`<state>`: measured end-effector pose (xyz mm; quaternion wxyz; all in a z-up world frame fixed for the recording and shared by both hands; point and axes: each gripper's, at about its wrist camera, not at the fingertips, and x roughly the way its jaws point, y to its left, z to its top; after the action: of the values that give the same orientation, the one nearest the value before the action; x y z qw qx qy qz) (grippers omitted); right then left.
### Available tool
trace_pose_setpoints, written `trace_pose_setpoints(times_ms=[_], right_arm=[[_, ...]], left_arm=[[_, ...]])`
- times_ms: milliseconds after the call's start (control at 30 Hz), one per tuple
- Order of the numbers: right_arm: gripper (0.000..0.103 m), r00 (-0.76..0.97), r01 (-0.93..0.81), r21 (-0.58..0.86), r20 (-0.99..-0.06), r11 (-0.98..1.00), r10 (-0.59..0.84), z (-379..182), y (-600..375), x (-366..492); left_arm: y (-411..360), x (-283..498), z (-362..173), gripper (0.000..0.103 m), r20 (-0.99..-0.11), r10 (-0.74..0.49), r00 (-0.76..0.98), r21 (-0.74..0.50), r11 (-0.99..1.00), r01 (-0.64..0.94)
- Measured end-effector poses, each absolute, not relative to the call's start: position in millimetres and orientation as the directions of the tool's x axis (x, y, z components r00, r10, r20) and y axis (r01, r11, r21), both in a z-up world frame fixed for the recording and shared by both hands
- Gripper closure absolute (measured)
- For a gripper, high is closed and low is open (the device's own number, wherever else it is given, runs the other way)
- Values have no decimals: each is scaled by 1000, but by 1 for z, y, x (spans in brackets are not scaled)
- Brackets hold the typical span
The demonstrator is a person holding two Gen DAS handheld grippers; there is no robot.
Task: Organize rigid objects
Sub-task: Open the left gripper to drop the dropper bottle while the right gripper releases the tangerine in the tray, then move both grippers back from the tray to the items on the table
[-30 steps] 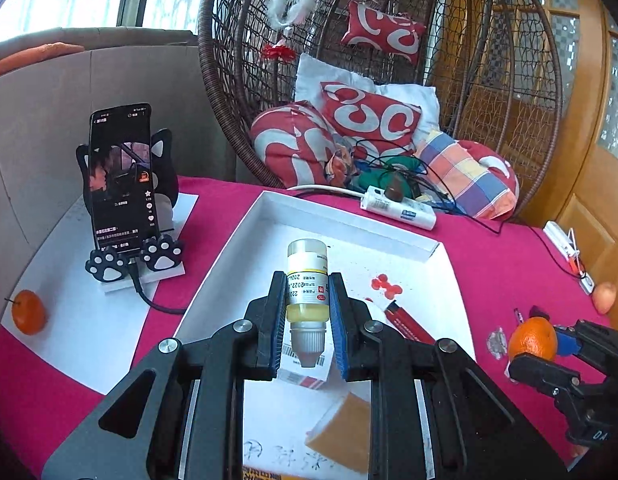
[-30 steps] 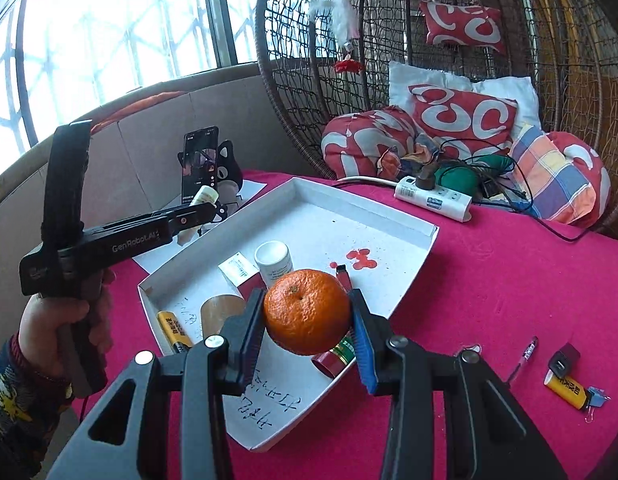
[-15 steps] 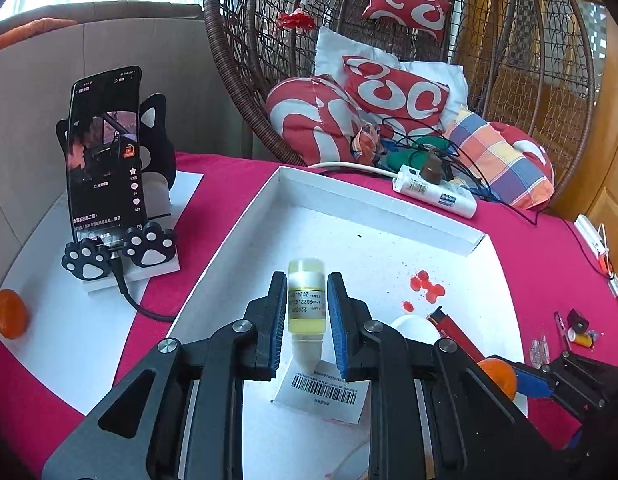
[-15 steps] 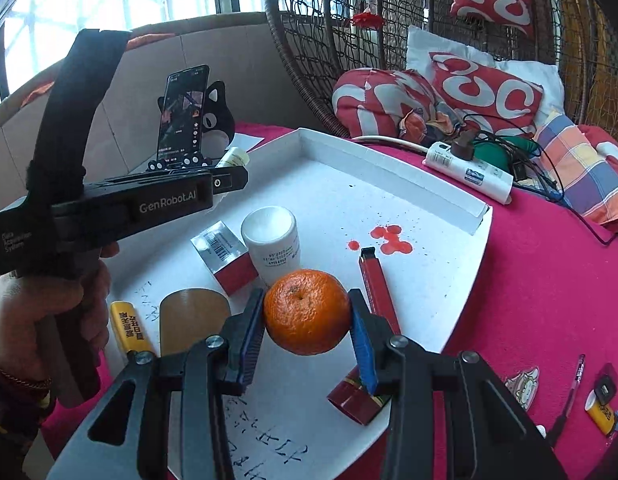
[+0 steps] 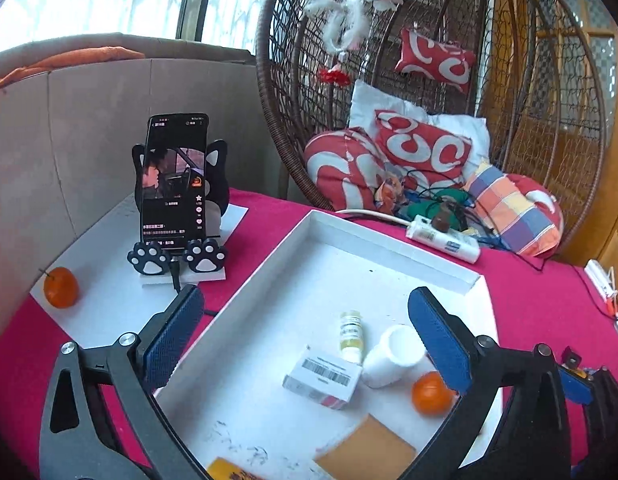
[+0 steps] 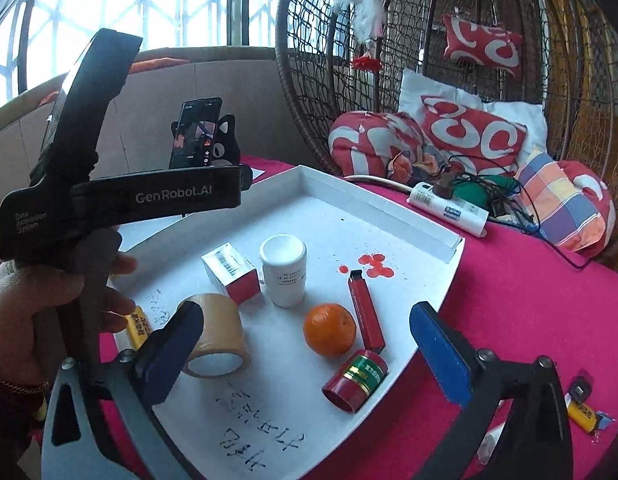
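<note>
A white tray [image 5: 393,248] [image 6: 373,200] sits on the pink table. In it lie a small yellow vial [image 5: 351,334], a white jar [image 5: 393,354] [image 6: 284,270], a barcoded box [image 5: 323,378] [image 6: 229,270], an orange [image 5: 431,394] [image 6: 329,330], a tape roll [image 6: 215,332], a red stick [image 6: 365,310] and a red tin [image 6: 355,380]. My left gripper [image 5: 305,344] is open and empty above the vial. My right gripper [image 6: 309,354] is open and empty just behind the orange.
A phone on a cat stand [image 5: 175,196] and a second orange [image 5: 60,287] sit on white paper at the left. A power strip [image 5: 443,238] lies behind the tray. A yellow lighter [image 6: 583,412] lies on the table at the right. A wicker chair with cushions stands behind.
Both grippers opened and drew back. The left let go of the yellow vial and the right let go of the orange; both things now rest in the tray.
</note>
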<state>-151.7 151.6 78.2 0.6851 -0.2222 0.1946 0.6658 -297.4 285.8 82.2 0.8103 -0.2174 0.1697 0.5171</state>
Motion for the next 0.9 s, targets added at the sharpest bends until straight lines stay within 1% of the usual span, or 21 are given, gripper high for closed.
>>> trace_pose_setpoints(times_ms=[100, 267, 333, 467, 667, 800, 900], right_arm=[[0, 43, -999, -47, -551, 21, 833, 77, 131, -154], [0, 51, -998, -55, -567, 24, 822, 68, 110, -156], [0, 55, -998, -50, -577, 32, 815, 65, 108, -155], [0, 52, -998, -44, -581, 33, 812, 63, 101, -154], [0, 62, -998, -35, -561, 52, 826, 70, 88, -144], [0, 100, -994, -9, -540, 113, 836, 72, 71, -120], [0, 160, -980, 18, -527, 199, 835, 74, 51, -84]], left_arm=[[258, -303, 89, 0, -458, 765, 452, -201, 407, -891], [242, -301, 108, 0, -410, 770, 489, -205, 445, -872], [237, -299, 110, 0, -404, 764, 503, -210, 457, -864], [228, -288, 106, 0, -429, 736, 524, -193, 492, -849], [214, -270, 105, 0, -448, 703, 552, -174, 537, -825], [203, -251, 102, 0, -471, 660, 585, -151, 593, -791], [194, -231, 96, 0, -497, 606, 621, -135, 653, -745]])
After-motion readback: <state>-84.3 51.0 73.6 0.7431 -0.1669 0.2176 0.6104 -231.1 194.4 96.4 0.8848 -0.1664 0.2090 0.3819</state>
